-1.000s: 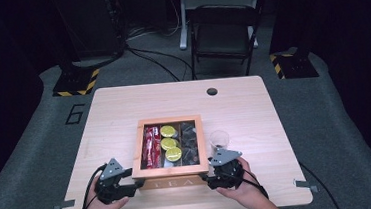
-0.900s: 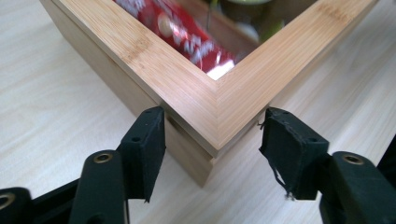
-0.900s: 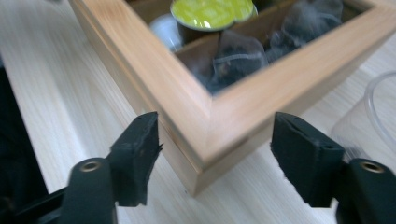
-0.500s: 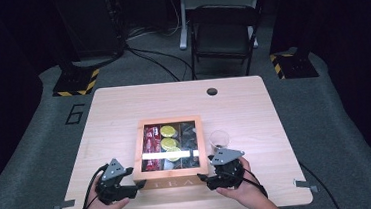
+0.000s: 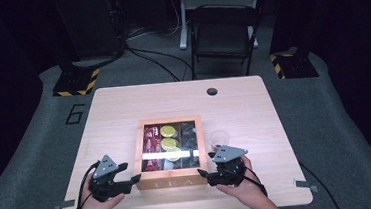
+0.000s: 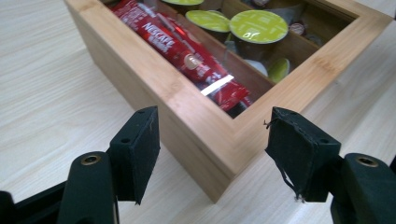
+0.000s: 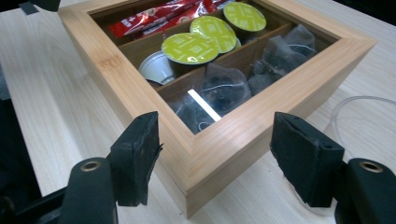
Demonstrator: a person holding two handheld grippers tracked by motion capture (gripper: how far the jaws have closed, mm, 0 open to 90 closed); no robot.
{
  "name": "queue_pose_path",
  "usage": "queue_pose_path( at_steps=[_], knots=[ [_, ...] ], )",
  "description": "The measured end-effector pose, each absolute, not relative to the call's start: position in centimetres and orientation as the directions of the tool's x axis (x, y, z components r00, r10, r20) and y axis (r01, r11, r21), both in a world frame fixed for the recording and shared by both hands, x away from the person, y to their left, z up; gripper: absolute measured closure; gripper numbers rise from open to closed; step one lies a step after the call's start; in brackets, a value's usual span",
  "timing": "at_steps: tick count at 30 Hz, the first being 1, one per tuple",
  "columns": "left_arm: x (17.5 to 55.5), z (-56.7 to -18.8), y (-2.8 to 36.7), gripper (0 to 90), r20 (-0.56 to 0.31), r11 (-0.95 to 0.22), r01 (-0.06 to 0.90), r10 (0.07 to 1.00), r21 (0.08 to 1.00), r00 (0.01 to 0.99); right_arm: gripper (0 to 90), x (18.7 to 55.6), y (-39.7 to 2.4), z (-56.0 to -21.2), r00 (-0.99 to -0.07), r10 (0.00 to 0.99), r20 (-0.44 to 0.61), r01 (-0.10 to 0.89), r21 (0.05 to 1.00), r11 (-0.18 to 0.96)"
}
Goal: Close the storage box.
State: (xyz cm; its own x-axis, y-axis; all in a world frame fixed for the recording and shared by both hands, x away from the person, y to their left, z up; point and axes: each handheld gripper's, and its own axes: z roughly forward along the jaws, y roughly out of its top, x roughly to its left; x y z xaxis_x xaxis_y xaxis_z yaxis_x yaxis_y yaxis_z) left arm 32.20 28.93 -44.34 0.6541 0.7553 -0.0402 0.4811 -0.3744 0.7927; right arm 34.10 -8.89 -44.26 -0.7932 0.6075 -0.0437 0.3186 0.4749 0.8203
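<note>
A wooden tea box (image 5: 172,183) with a glass-panelled lid sits near the front middle of the table. Under the glass lie red sachets (image 6: 182,46), green-topped capsules (image 7: 196,46) and dark tea bags (image 7: 224,88). My left gripper (image 5: 131,181) is open at the box's front left corner. In the left gripper view that corner (image 6: 187,112) sits between the jaws of the left gripper (image 6: 217,149), untouched. My right gripper (image 5: 205,175) is open at the front right corner. That corner (image 7: 243,130) sits between the jaws of the right gripper (image 7: 219,156), with gaps on both sides.
A clear plastic cup (image 5: 219,138) stands just right of the box, close behind my right hand; its rim (image 7: 355,112) shows past the right jaw. The table (image 5: 124,114) has a round cable hole (image 5: 211,91) at the back. A chair (image 5: 223,31) stands beyond it.
Both grippers have stayed at the box's front corners. A bright strip of reflected light has appeared on the glass lid.
</note>
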Motion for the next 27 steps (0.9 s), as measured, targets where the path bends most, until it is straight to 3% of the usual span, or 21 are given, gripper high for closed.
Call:
queue_pose_path(
  at_steps=[27],
  knots=[
    [34.3, -44.8, 32.0, 37.2, -0.080, -0.271, 0.513, 0.823, 0.814, 0.563, 35.6, 34.6, -11.7, -44.5, -0.694, 0.720, 0.017, 0.395, 0.845, 0.360]
  ],
)
